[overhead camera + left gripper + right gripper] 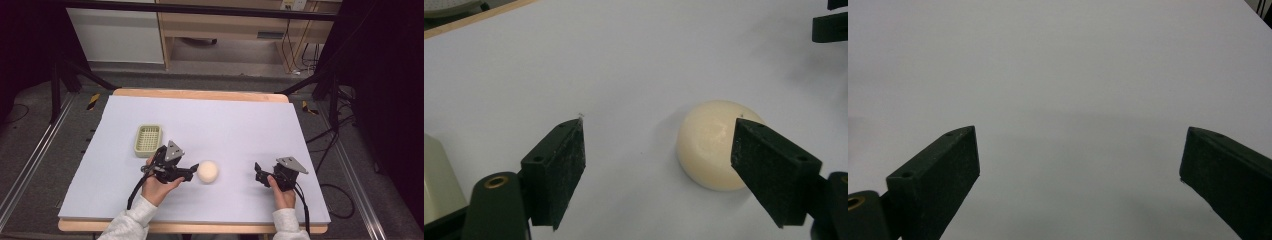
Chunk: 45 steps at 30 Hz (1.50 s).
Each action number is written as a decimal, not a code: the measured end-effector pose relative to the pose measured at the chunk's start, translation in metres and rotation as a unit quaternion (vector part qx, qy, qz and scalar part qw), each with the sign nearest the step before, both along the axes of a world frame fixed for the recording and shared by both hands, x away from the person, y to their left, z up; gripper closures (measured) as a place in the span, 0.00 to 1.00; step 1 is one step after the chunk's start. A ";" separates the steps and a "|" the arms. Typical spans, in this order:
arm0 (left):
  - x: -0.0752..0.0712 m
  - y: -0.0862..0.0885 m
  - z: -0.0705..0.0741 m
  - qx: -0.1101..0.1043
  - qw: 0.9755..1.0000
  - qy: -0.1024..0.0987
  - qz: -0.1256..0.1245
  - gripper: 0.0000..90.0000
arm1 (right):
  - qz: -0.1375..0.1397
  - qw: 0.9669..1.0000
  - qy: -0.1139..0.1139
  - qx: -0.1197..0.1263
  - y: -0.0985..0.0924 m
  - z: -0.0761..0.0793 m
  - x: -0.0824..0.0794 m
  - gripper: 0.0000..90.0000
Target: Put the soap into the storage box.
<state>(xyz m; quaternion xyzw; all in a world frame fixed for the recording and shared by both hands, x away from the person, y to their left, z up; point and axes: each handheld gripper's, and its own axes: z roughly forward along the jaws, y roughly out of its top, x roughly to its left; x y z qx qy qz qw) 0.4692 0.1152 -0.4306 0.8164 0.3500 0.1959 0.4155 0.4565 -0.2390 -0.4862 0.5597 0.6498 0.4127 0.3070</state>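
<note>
1. Resting on the pale sheet just below the centre of the high view, a cream ball [207, 171] lay untouched.
2. Left of it, the left gripper [192, 173] pointed at the ball with jaws apart; in its own view the ball [714, 145] sat partly behind the right-hand jaw, no pad pressing on it.
3. At lower right, the right gripper [259, 172] stood open over bare sheet.
4. A green basket [148, 139] sat upper left of the ball, on the table [200, 94].
</note>
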 end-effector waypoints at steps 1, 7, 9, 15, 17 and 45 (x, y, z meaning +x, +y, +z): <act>0.000 -0.001 0.000 -0.001 1.000 0.000 0.000 0.23 | 0.001 1.000 0.000 0.002 0.000 0.000 0.000 0.03; 0.003 -0.008 -0.002 -0.001 1.000 0.003 -0.008 0.22 | 0.002 1.000 0.000 0.003 0.000 0.000 0.000 0.03; 0.004 -0.012 -0.002 -0.001 1.000 0.004 -0.013 0.21 | 0.002 1.000 0.001 0.003 -0.001 0.000 0.001 0.03; 0.005 -0.020 -0.003 0.002 1.000 0.006 -0.021 0.20 | -0.001 1.000 0.001 0.002 0.000 0.000 0.000 0.03; 0.006 -0.023 -0.004 0.003 1.000 0.010 -0.022 0.20 | 0.001 1.000 0.000 0.002 0.000 0.000 0.000 0.03; 0.007 -0.046 -0.019 0.013 0.998 0.038 -0.038 0.14 | 0.000 1.000 0.000 0.000 0.000 0.000 0.000 0.03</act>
